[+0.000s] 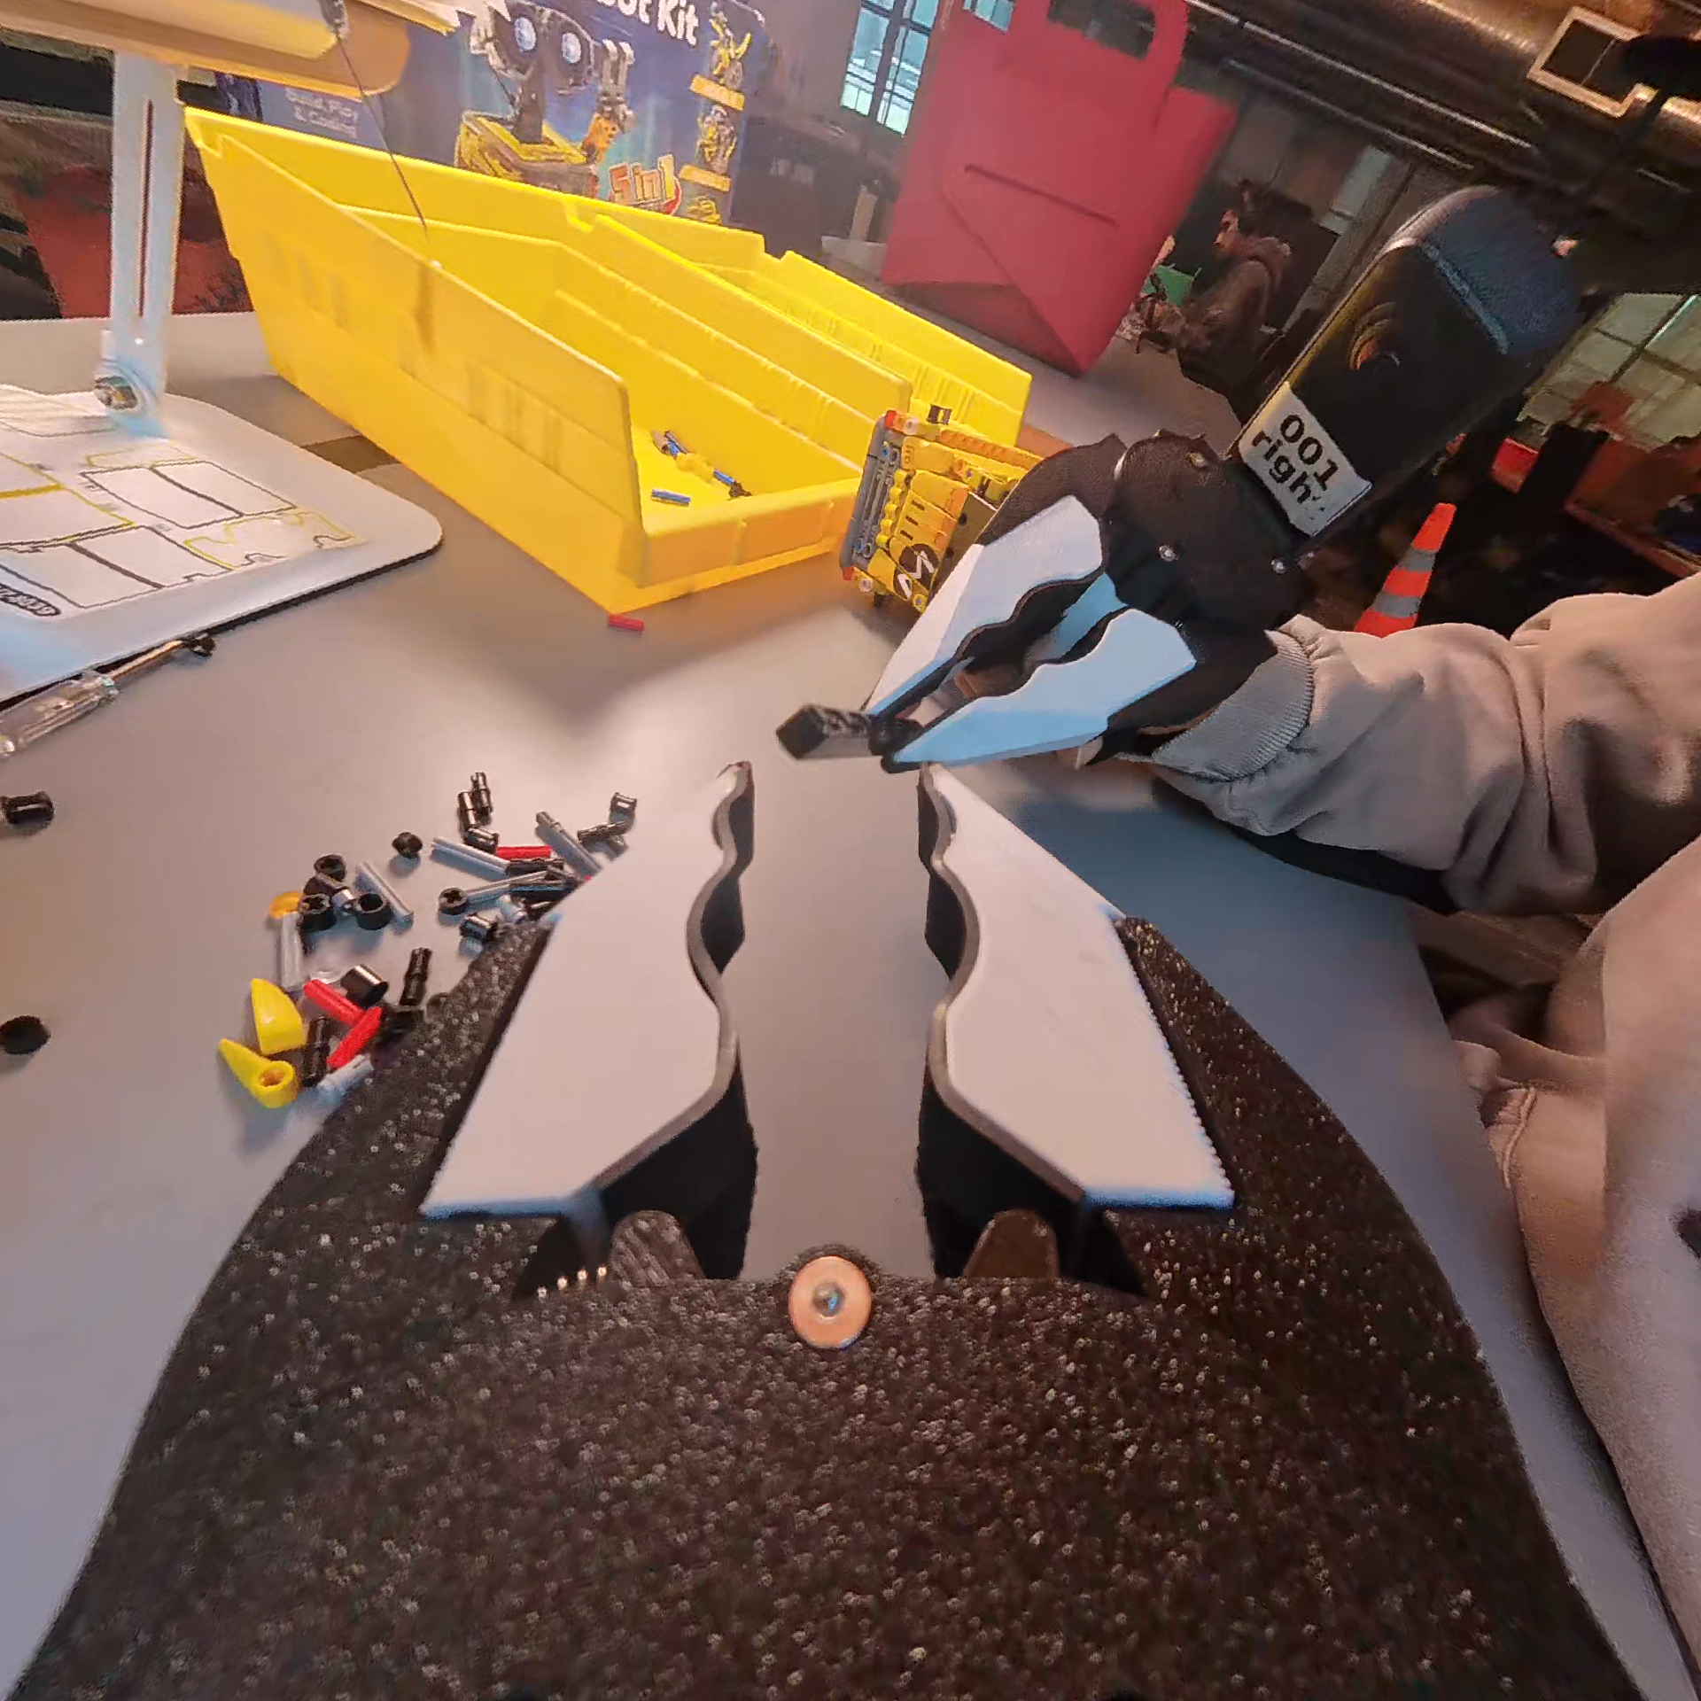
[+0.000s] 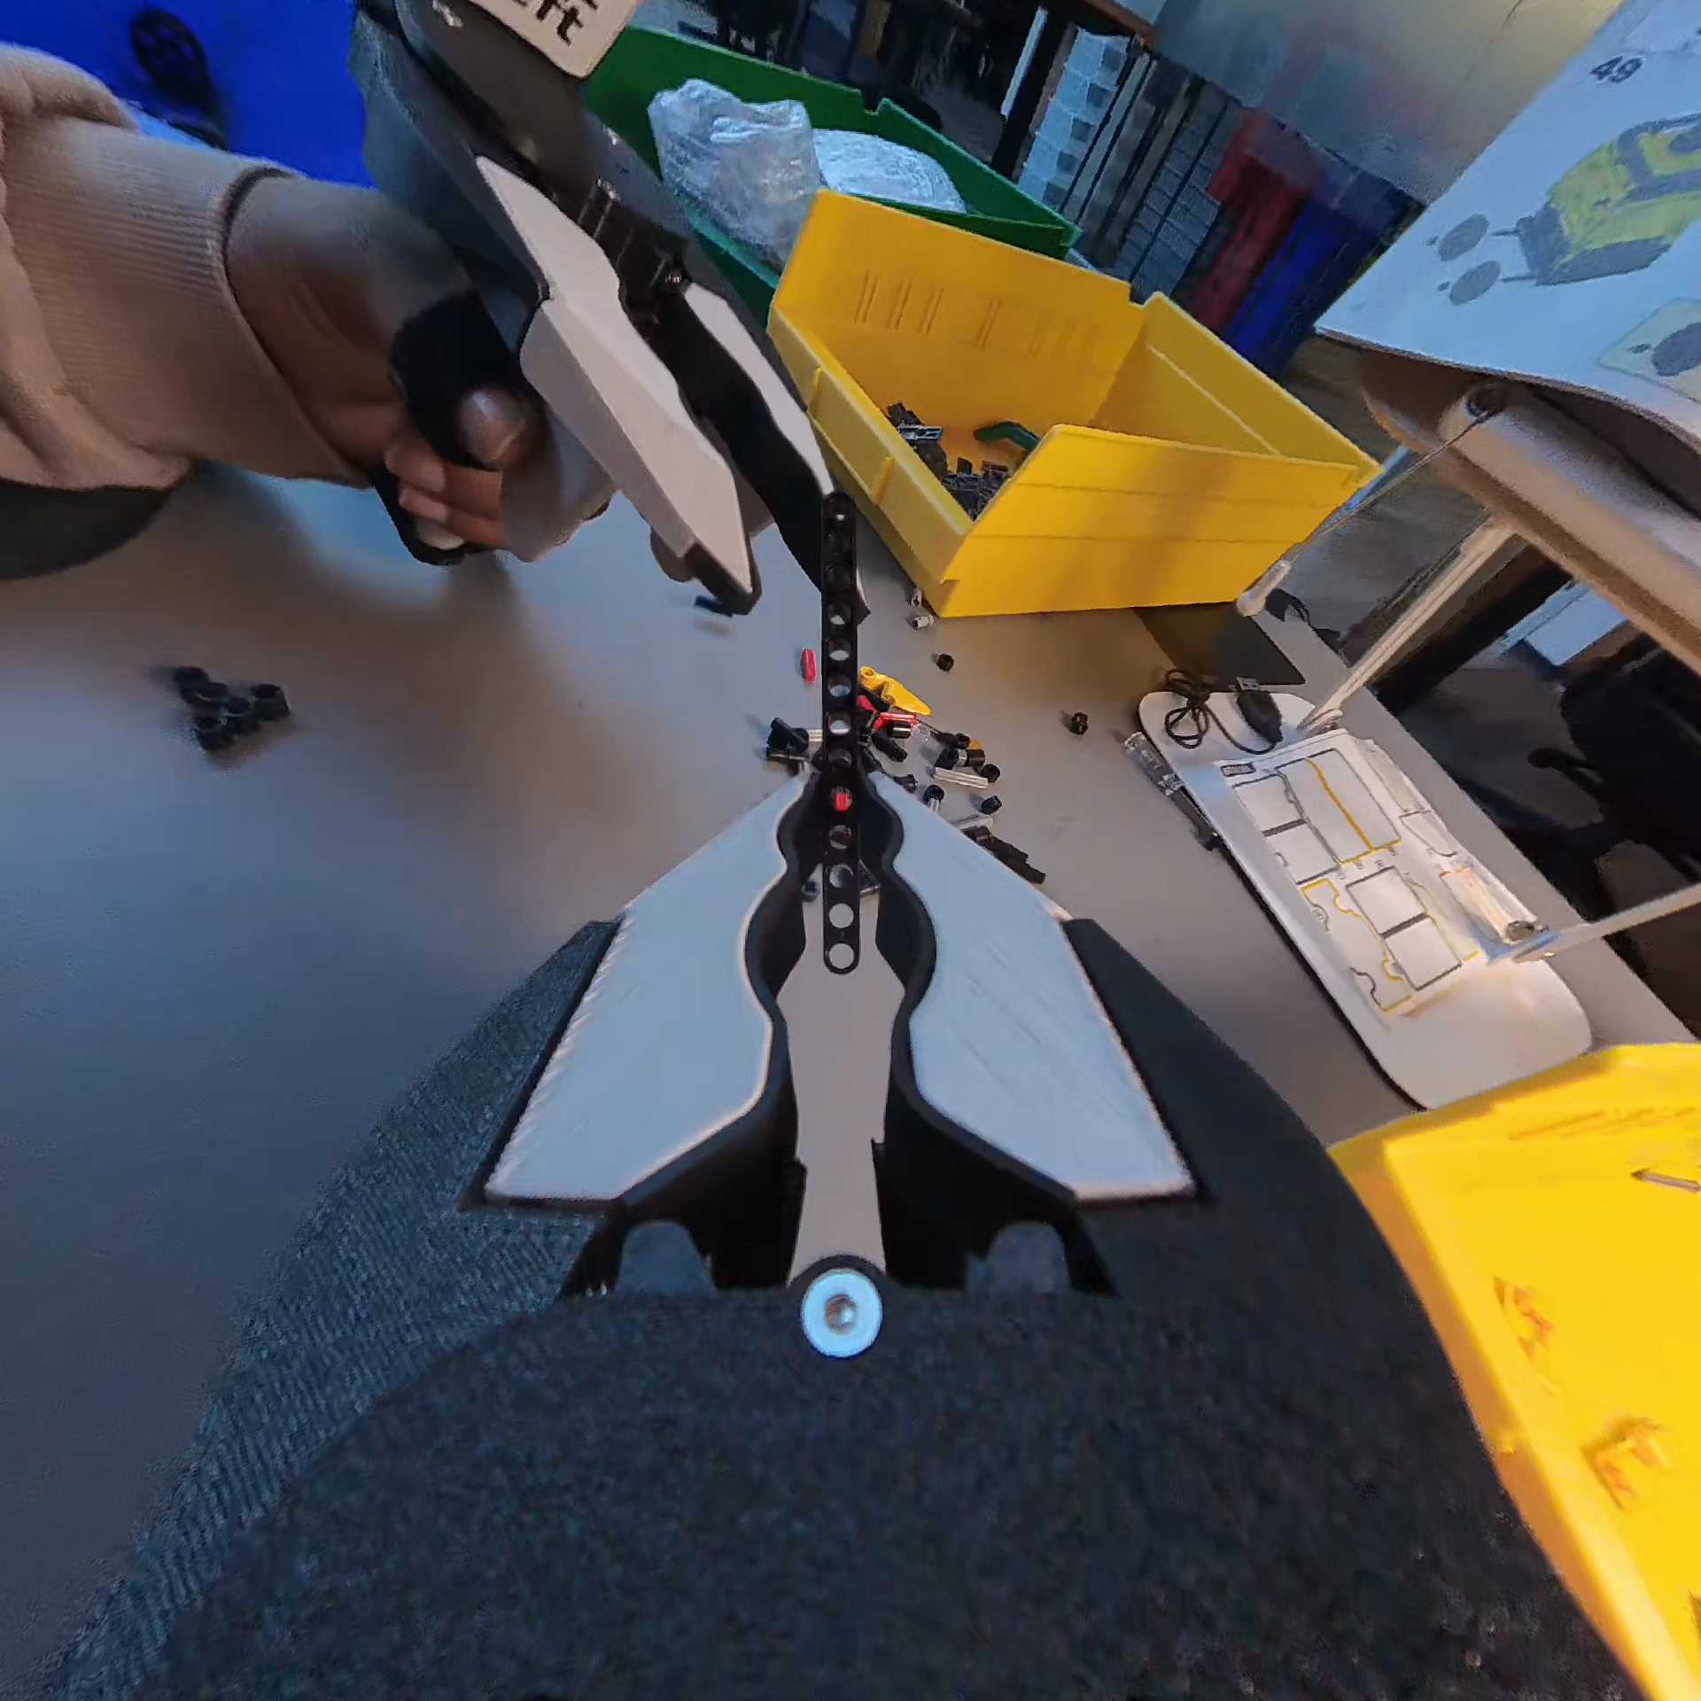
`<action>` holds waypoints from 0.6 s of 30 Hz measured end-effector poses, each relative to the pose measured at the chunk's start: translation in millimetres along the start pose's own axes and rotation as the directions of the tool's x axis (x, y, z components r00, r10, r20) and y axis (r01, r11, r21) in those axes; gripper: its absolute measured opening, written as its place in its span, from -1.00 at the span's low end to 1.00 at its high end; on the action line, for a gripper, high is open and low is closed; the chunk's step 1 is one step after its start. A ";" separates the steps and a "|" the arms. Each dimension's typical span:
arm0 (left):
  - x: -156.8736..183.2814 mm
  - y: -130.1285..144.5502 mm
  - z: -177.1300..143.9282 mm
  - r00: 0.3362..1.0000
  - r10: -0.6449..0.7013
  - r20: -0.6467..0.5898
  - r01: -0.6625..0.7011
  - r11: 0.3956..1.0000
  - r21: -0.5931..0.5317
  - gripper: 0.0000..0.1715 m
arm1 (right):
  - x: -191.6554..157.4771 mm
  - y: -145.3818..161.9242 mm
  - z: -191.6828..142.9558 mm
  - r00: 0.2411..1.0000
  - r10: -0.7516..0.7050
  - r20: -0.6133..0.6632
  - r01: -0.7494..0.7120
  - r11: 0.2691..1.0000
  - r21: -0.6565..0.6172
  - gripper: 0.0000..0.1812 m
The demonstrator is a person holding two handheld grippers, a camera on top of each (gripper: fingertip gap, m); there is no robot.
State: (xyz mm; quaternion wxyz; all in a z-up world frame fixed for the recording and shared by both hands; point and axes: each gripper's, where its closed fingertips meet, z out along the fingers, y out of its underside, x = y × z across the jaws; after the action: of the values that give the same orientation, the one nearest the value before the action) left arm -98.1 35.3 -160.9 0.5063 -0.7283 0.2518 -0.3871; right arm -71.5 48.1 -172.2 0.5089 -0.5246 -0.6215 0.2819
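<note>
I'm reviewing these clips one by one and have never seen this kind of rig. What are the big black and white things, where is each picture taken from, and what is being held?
No robot here: a person holds a hand-held two-finger gripper in each hand, with a camera on each looking along its fingers. One picture is from the left gripper, the other from the right gripper. The left one is open and empty. The right one is shut on a long black beam with holes, with a small red pin in one hole; its tip also shows in the left view. On the grey table lie a scatter of small building pieces, yellow bins, a partly built yellow model and a screwdriver.
</note>
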 end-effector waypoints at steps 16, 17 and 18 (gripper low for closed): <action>4.8 -93.9 -94.9 0.971 0.110 0.214 -0.164 0.953 0.253 -0.90 | 11.2 -18.6 -7.6 0.995 -0.007 -0.096 0.015 0.996 0.088 -0.61; 6.4 -109.1 -119.8 0.946 0.135 0.293 -0.220 0.935 0.279 -0.90 | 11.8 -15.3 -6.3 0.996 0.031 -0.079 -0.024 0.996 0.089 -0.58; 8.4 -121.1 -145.7 0.915 0.149 0.374 -0.268 0.919 0.290 -0.89 | 11.0 -12.2 -4.5 0.996 0.065 -0.061 -0.059 0.994 0.087 -0.56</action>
State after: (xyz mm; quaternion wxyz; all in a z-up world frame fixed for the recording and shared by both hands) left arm -215.7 -6.4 -18.0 0.6979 -0.6561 0.1670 -0.2337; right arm -71.1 54.0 -156.4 0.5412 -0.5302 -0.5760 0.3070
